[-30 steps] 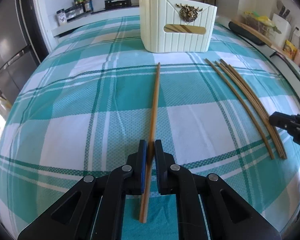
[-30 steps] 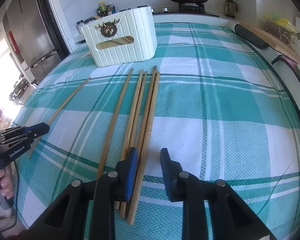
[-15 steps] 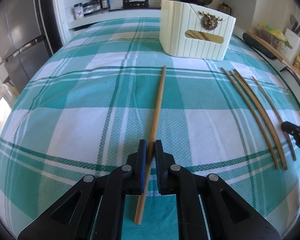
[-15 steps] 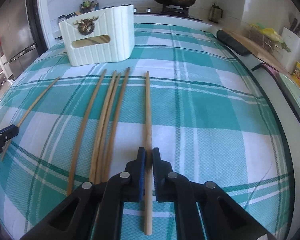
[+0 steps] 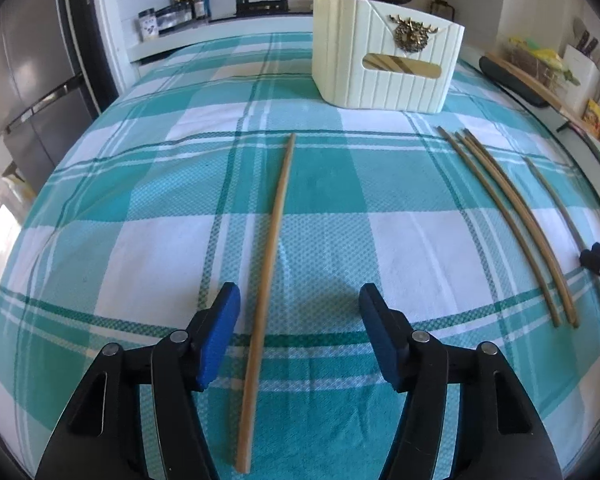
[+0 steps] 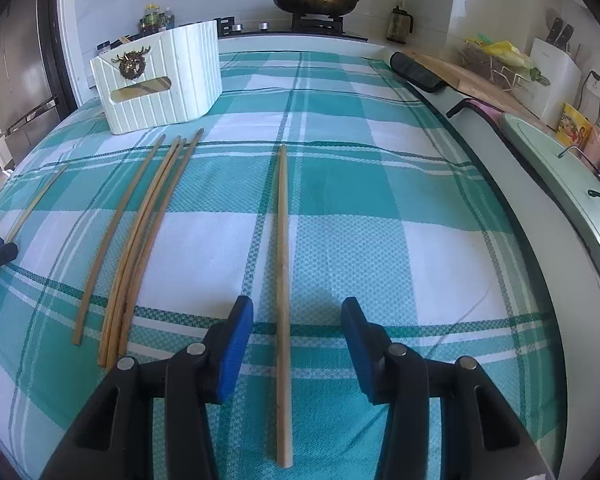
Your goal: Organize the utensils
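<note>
Both grippers, left gripper (image 5: 298,332) and right gripper (image 6: 296,340), gaping wide, gripping nothing, each straddling chopstick (image 5: 270,264) lying on teal plaid tablecloth (image 6: 380,220) (kitchen counter, pan (image 6: 316,0) sitting behind).

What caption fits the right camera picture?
Open right gripper straddles one chopstick lying on the checked tablecloth.

The cloth (image 5: 400,240) over the surface is checked in teal and white, with thin dark green lines. The chopsticks (image 6: 283,264) are pale tan wood. The ribbed holder (image 5: 384,68) is cream with a brassy gold deer-head emblem (image 5: 411,34). Each tool (image 5: 300,320) (image 6: 298,328) is black with blue pads (image 5: 216,340). The pan (image 6: 314,0) is dark
</note>
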Tool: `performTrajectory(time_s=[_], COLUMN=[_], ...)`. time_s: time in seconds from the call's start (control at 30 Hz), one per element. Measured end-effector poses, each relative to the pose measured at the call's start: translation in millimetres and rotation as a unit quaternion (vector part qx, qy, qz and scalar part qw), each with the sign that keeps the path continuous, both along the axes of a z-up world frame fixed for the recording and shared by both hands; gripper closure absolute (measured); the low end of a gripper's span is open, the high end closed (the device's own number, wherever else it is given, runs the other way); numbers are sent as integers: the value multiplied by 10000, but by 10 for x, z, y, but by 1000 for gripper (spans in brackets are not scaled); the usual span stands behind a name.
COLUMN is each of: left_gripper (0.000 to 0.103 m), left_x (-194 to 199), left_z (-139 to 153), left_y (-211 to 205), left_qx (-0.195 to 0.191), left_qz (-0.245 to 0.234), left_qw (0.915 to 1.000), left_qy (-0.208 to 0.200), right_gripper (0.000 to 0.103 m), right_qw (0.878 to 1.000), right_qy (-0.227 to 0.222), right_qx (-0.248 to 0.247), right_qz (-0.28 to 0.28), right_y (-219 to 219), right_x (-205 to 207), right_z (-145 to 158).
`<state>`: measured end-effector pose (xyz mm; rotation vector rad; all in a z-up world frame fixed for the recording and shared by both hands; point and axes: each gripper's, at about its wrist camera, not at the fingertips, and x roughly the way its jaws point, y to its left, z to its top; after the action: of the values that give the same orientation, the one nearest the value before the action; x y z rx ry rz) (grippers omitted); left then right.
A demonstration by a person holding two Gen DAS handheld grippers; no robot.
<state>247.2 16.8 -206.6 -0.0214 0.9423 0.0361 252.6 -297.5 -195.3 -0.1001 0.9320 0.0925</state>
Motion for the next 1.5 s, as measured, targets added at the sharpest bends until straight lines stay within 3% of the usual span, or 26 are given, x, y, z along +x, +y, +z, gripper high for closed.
performTrajectory(time_s=[0.27, 0.43, 1.5], left_gripper=[13, 7, 4], left_x=[67, 61, 67], left_z=[-38, -60, -74], left_y=[15, 22, 40], left_qx=[32, 77, 55], left_qz=[93, 169, 199], left_qw=[9999, 9998, 9998], left_qy=[46, 43, 37], right_gripper=[52, 47, 47], right_qw=[9999, 9998, 9998], right_qy=[-52, -41, -50], right_qx=[153, 203, 178], right_qz=[9, -26, -45], right_y=[-49, -74, -60], right_x=[108, 139, 138], right_z=[-24, -36, -37])
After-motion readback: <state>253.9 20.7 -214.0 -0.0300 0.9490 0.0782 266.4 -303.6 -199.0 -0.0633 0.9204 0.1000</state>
